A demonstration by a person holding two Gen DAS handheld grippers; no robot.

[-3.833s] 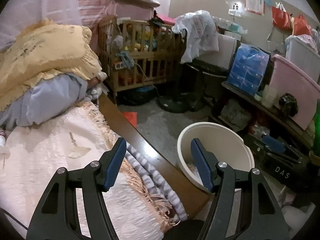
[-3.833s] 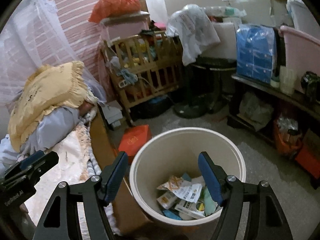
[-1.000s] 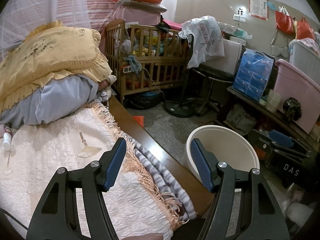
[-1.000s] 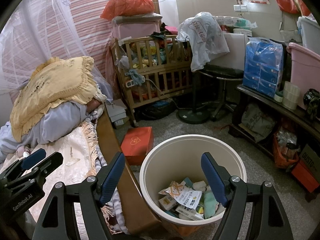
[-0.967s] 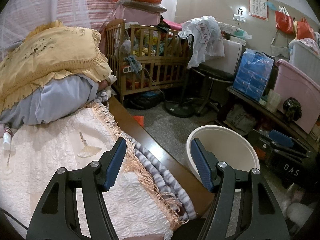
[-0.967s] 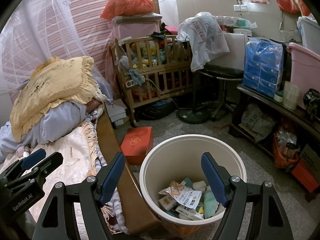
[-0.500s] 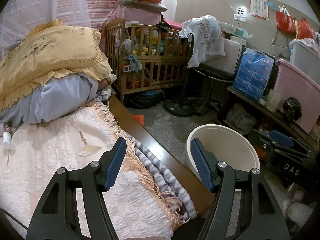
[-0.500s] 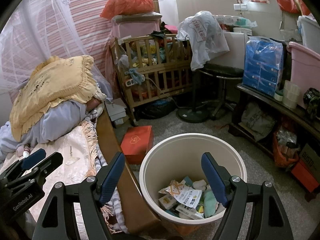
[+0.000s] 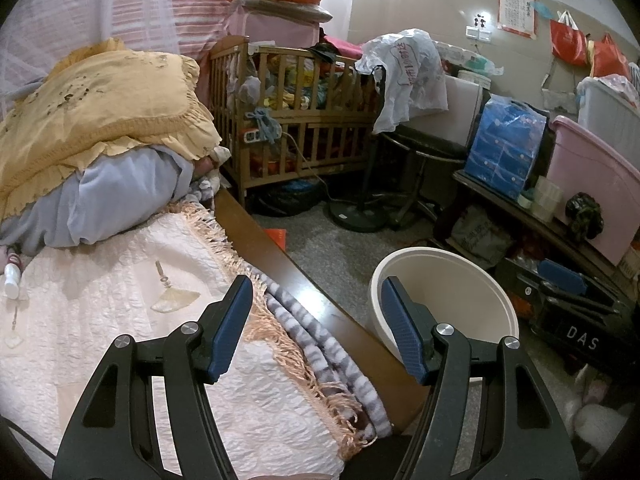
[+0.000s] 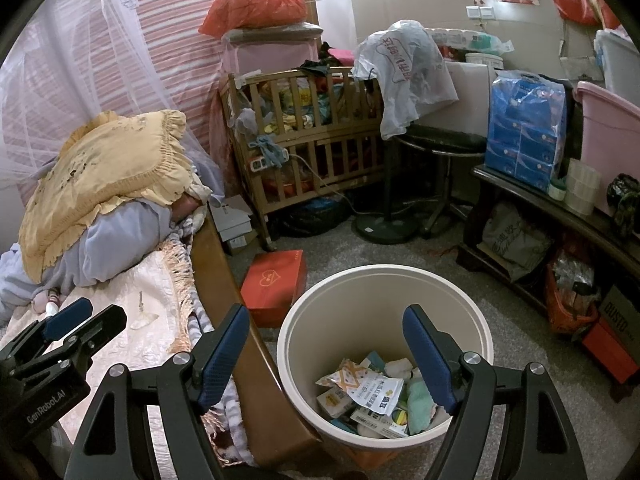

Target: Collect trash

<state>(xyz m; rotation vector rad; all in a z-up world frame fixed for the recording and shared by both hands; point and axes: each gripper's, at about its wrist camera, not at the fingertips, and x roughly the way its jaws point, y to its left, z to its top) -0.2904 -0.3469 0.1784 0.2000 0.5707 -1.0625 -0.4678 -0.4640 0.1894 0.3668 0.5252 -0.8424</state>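
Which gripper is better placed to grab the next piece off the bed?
Left. The left gripper hangs open over the bed cover; the right gripper, also open and empty, sits over the bin.

From my left camera, the round cream plastic bin [image 9: 442, 276] hides its contents behind its near rim.

Bin [image 10: 384, 284]: smooth cream plastic, slight sheen; inside, glossy printed paper & foil wrappers [image 10: 372, 392]. Bed rail [image 9: 320, 296]: polished dark wood w/ glare. Bedspread [image 9: 100, 304]: quilted pale cloth, matt, fringed edge; striped fleece blanket [image 9: 320, 344] beside it, fuzzy. Pillow [image 9: 100, 116], far left: yellow cloth, frilled, stained. Crib [image 10: 312, 140]: bare varnished wood slats. Floor [image 10: 520, 320]: rough speckled grey. Red box [image 10: 276, 284]: smooth card, satin. Gripper pads [image 10: 222, 356]: blue textured rubber on matt black plastic arms.
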